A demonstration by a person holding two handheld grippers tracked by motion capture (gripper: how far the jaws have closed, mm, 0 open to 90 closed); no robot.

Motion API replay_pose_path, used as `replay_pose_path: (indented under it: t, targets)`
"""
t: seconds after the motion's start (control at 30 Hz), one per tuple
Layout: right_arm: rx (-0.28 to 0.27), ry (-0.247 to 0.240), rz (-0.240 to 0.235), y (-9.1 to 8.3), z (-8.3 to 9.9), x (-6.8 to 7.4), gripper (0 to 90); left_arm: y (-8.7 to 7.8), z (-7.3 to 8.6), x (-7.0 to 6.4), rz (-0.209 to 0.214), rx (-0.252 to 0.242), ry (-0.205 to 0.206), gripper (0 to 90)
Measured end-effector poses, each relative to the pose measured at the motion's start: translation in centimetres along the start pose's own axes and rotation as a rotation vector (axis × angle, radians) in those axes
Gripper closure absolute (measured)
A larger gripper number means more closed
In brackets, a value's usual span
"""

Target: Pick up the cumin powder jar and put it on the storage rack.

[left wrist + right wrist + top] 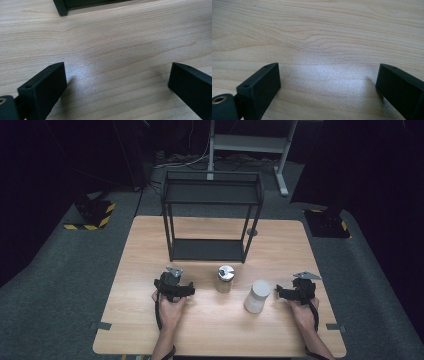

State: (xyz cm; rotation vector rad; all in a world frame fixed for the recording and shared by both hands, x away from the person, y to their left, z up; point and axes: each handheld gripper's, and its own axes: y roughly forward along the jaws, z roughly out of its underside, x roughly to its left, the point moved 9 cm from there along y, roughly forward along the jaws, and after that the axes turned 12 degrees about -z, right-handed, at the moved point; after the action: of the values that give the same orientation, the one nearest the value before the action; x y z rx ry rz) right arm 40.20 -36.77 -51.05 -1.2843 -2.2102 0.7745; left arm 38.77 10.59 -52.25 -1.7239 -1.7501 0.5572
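Note:
Two jars stand near the middle of the wooden table (140, 320): a glass jar with a silver lid (225, 279) and, to its right and nearer me, a white frosted jar (258, 296). My left gripper (173, 279) rests on the table left of the silver-lidded jar, held by a hand. Over by the table's right side my right gripper (301, 285) sits just right of the white jar. In the left gripper view the left gripper (117, 82) stands open over bare wood. The right gripper (328, 82) is likewise open over bare wood in its own view.
A black two-level metal rack (211, 215) stands at the back middle of the table; its foot (60, 8) shows ahead of the left gripper. Beyond the table are dark carpet, a grey desk frame (247, 145) and yellow-black striped bases (92, 215).

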Motion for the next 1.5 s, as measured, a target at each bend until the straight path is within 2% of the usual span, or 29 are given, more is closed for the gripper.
replay_pose_path:
  t: [0.67, 0.83, 0.97, 1.1, 1.2, 1.3, 1.43, 1.5]
  targets:
    - [0.001, 0.0, 0.001, 0.0, 0.0, 0.0, 4.9, 0.0, 0.0, -0.1, 0.0, 0.002, 0.0, 0.7]
    - [0.001, -0.001, 0.001, 0.0, 0.0, 0.0, 4.9, 0.0, -0.1, 0.1, 0.038, -0.005, 0.018, 0.4]
    - [0.001, 0.0, 0.001, 0.0, 0.0, 0.0, 4.9, -0.1, 0.2, 0.5, 0.093, -0.021, 0.011, 0.4]
    - [0.001, 0.0, 0.001, 0.0, 0.0, 0.0, 4.8, -0.8, 0.3, 0.1, 0.105, -0.049, 0.052, 0.5]
    - [0.001, 0.0, 0.001, 0.0, 0.0, 0.0, 4.7, -1.5, 0.3, 0.0, 0.131, -0.077, 0.076, 0.5]
    - [0.001, 0.0, 0.001, 0.0, 0.0, 0.0, 4.7, -2.1, 0.1, -0.3, 0.148, -0.09, 0.119, 0.5]
    - [0.001, 0.001, 0.002, 0.0, 0.0, 0.0, 4.7, -3.0, -0.4, -0.7, 0.209, -0.103, 0.168, 0.5]
    - [0.001, 0.001, 0.002, 0.0, 0.0, 0.0, 4.6, -3.4, -0.9, -1.2, 0.254, -0.103, 0.2, 0.5]
